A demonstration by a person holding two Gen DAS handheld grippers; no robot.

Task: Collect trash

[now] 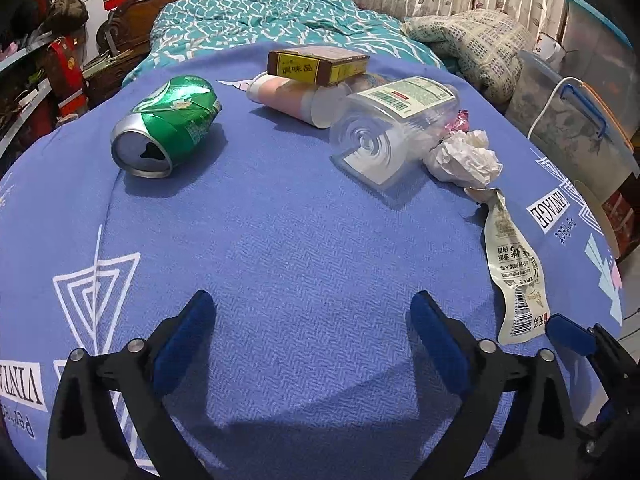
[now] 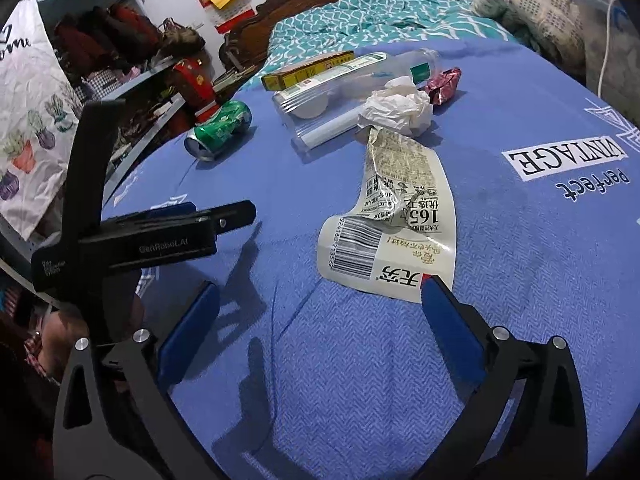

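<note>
RISK: flat wrapper (image 2: 394,220) may slip from my right gripper (image 2: 320,304) as pads scrape the bedspread (image 2: 520,280) | AXIS: long axis runs from bed's near edge toward tissue (image 2: 400,114), barcode end nearest me | JAWS: both apart, empty; left gripper (image 1: 310,314) over bare cloth.

We look down on a blue bedsheet (image 1: 304,240) with our left gripper (image 1: 310,308) at the near edge, jaws spread wide over bare cloth, nothing between them. Far left lies a crushed green can (image 1: 168,126) on its side. Far centre, a yellow box (image 1: 316,65) rests on a pink tube (image 1: 288,98). Just right of these lies a clear plastic bottle (image 1: 390,128), touching a crumpled white tissue (image 1: 466,158). A flattened printed wrapper (image 1: 514,268) trails nearward along the right.
</note>
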